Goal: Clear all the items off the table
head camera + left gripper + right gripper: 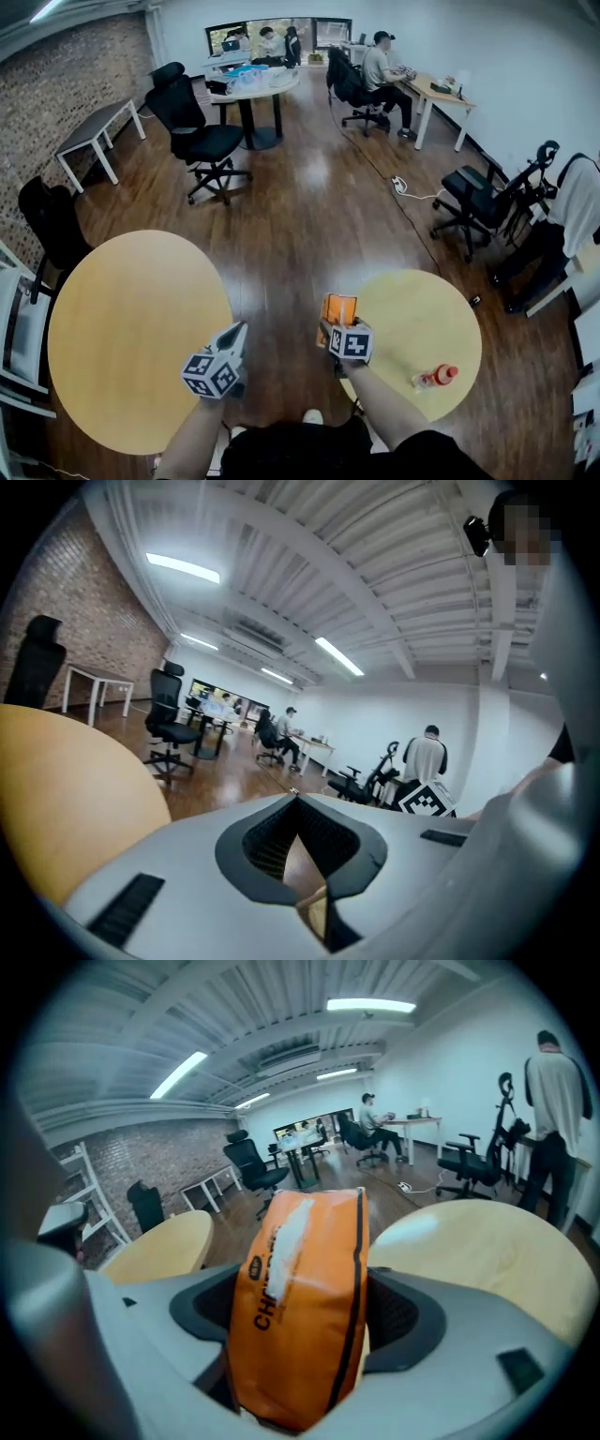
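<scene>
The bag (pixel 300 1321), orange with dark print, stands upright between the jaws of the right gripper (pixel 335 328). The jaws are spread wide around it and their pads press on both its sides, so it is held clear of any surface. From the head view it hangs at the left edge of the right table (pixel 412 305), over the strip of wood floor (pixel 281 281) that separates the two round tables. A bottle (pixel 436 377) with a red cap lies on its side near that table's front right edge, well apart from the bag. The left gripper (pixel 238 334) has its jaws fully together with nothing between them, and it sits just off the right edge of the left table (pixel 131 328), above the floor. Office chairs (pixel 199 131) and desks stand further back in the room, and a person sits at a far desk (pixel 441 94).
</scene>
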Demonstrator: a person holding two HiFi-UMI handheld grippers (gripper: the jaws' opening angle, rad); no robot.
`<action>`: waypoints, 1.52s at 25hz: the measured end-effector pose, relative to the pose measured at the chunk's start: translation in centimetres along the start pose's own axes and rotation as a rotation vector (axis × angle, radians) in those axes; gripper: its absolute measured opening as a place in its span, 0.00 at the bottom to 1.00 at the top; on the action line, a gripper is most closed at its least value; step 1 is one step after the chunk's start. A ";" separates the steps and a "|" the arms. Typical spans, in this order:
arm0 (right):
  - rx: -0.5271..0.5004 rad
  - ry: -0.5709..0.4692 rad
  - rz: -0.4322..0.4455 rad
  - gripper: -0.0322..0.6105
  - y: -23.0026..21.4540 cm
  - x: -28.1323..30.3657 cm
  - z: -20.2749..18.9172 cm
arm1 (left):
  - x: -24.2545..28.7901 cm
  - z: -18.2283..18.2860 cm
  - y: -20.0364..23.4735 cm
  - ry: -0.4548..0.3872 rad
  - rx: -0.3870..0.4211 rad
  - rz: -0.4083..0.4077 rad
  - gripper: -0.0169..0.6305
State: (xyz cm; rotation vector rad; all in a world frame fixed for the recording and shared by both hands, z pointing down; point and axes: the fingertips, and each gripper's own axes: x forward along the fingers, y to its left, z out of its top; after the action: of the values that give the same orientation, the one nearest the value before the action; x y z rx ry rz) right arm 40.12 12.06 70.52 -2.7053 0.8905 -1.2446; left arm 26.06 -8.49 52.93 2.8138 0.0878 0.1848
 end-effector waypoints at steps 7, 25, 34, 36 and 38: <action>-0.246 -0.038 0.219 0.66 15.4 1.6 0.9 | -14.9 0.9 8.8 -0.197 -0.063 0.284 0.03; -0.768 0.192 0.666 0.66 56.1 0.2 -19.4 | -55.6 -1.9 20.4 -0.320 -0.099 0.939 0.03; -0.948 0.366 0.761 0.67 64.0 0.6 -27.2 | -64.8 -5.2 18.4 -0.364 -0.181 1.175 0.03; -0.966 0.395 0.757 0.67 64.6 1.4 -28.5 | -65.9 -6.3 18.0 -0.360 -0.198 1.209 0.03; -0.993 0.419 0.765 0.68 65.1 1.9 -29.8 | -67.3 -7.3 17.6 -0.382 -0.231 1.247 0.03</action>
State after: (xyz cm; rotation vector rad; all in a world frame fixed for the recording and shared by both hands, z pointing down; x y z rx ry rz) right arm -11.53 -37.30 75.26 -2.0288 2.8481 -1.3680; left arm -40.81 -28.33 57.49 2.2048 -1.6252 -0.0781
